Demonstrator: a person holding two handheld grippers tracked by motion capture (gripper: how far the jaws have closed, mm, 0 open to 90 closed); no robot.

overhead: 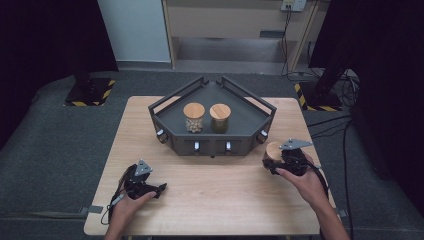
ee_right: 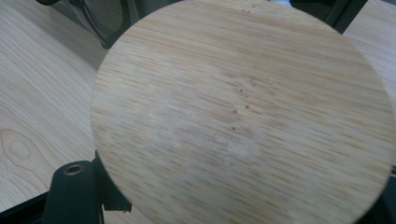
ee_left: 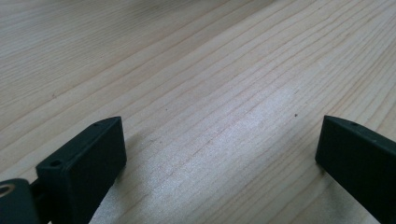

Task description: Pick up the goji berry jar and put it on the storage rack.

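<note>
Right gripper (overhead: 274, 161): jaws drawn in on a jar (overhead: 272, 151) with a round wooden lid, held at the right front corner of the rack (overhead: 171, 131). In the right gripper view the lid's pale, straight-grained disc (ee_right: 243, 112) sits directly ahead of the jaws, seen from above; the jar body under it is hidden, so its contents cannot be told. The jar seems lifted off the table (overhead: 210, 195), though the high view is too small to be sure.

Left gripper (overhead: 161, 189): jaws wide apart, nothing between them. In the left gripper view the 2 black jaw tips stand at either side, bare wood grain ahead of them. It rests low over the table, well apart from the right gripper and the rack.

Rack: dark, angular, walled tray, ahead of both grippers. It holds 2 jars with matching wooden lids, side by side: 1 of pale round pieces (overhead: 194, 118), 1 of darker contents (overhead: 220, 119).
</note>
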